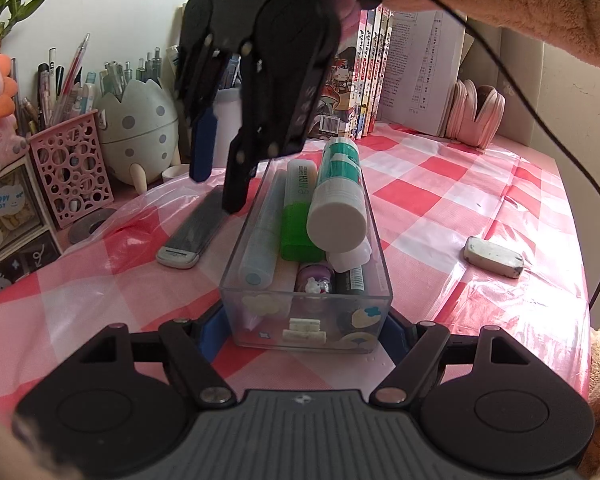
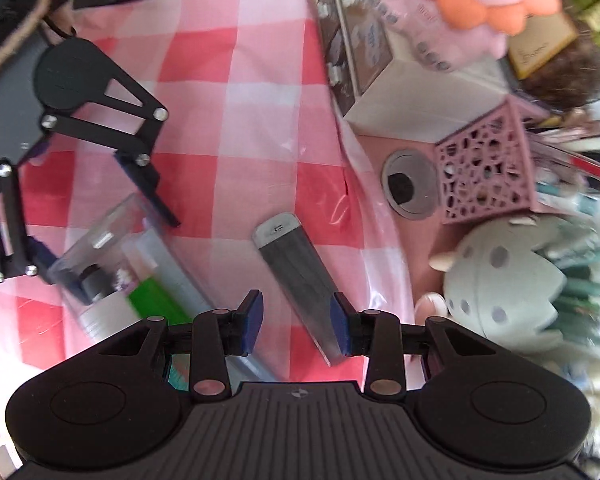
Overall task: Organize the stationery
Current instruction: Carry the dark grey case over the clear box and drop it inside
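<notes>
While the checked tablecloth point(image 1: 440, 200) lies bare to the right of the left gripper point(image 1: 306, 334), its fingers pinch the near end of the clear organizer box point(image 1: 300, 320), which is packed with a glue stick point(image 1: 338, 200) and markers. Beside the box's left wall, the right gripper point(image 2: 296, 322) points down over the grey lead case point(image 2: 296, 272); its fingers straddle the case's end, spread, the right pad at its edge. An eraser point(image 1: 494, 257) lies well apart.

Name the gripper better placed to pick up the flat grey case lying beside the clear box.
Right. The right gripper points down over the grey case, jaws apart, one on each side. The left gripper is clamped on the clear box.
</notes>
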`<state>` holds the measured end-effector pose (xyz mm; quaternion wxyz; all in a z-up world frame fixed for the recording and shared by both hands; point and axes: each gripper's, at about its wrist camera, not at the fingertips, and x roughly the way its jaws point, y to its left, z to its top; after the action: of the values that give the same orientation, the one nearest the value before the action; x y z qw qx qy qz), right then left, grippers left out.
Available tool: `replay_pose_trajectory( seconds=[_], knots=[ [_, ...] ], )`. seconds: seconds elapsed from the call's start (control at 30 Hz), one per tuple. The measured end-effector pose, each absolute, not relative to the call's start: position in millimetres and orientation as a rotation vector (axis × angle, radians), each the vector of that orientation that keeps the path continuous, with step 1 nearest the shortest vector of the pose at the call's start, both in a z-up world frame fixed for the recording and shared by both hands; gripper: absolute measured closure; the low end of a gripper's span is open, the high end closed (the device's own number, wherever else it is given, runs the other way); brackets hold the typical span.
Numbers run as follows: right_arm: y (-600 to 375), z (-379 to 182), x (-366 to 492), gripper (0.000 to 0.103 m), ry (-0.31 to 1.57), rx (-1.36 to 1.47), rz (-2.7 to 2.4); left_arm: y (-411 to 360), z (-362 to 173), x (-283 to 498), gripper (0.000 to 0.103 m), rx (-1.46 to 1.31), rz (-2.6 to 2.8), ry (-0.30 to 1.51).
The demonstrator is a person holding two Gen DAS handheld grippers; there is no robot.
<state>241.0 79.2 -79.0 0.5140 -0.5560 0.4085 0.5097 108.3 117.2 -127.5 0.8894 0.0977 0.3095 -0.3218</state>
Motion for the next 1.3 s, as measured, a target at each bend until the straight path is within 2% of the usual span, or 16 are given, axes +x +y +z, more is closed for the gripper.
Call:
replay_pose_trajectory(
  seconds=[0.37,0.43,0.47,0.63,0.67,0.7,0.77,0.87,0.93,1.0,1.03,1.1,1.17,1.27,1.3],
  knots=[
    [100,-107,254,0.056,1.02,-1.404,1.294,117,-128,109,0.053,0.202,-0.669,0.643],
    [102,-108,259,0.058,1.048,-1.399,1.306,117,-127,110,0.053,0.201,-0.669,0.644],
    [103,-108,262,0.063,1.075,-1.386,1.32,117,-127,109,0.053,0.201,-0.669,0.644],
    [110,-112,271,0.065,1.084,-1.404,1.352,117,-127,109,0.053,0.201,-0.669,0.644],
    [111,-112,271,0.068,1.072,-1.416,1.353,117,-127,109,0.053,0.201,-0.669,0.644],
    [111,-109,270,0.085,1.057,-1.417,1.358,117,-127,109,0.053,0.2,-0.669,0.644],
    [109,-100,269,0.103,1.037,-1.37,1.35,117,-127,109,0.053,0.201,-0.669,0.644],
    [104,-97,272,0.103,1.041,-1.398,1.288,117,-128,109,0.053,0.201,-0.669,0.644],
    [101,-100,271,0.098,1.054,-1.418,1.277,117,-128,109,0.053,0.201,-0.669,0.644],
    [98,-101,270,0.078,1.048,-1.393,1.279,117,-128,109,0.053,0.202,-0.669,0.643],
    [98,-103,270,0.075,1.051,-1.378,1.283,117,-128,109,0.053,0.202,-0.669,0.643],
    [98,-107,269,0.062,1.06,-1.364,1.292,117,-128,109,0.053,0.202,-0.669,0.643],
    [99,-115,268,0.061,1.068,-1.381,1.283,117,-128,109,0.053,0.201,-0.669,0.643],
    [105,-121,276,0.053,1.095,-1.326,1.265,117,-127,110,0.053,0.201,-0.669,0.644],
    [104,-123,283,0.059,1.139,-1.287,1.27,117,-127,110,0.053,0.201,-0.67,0.644]
  ],
)
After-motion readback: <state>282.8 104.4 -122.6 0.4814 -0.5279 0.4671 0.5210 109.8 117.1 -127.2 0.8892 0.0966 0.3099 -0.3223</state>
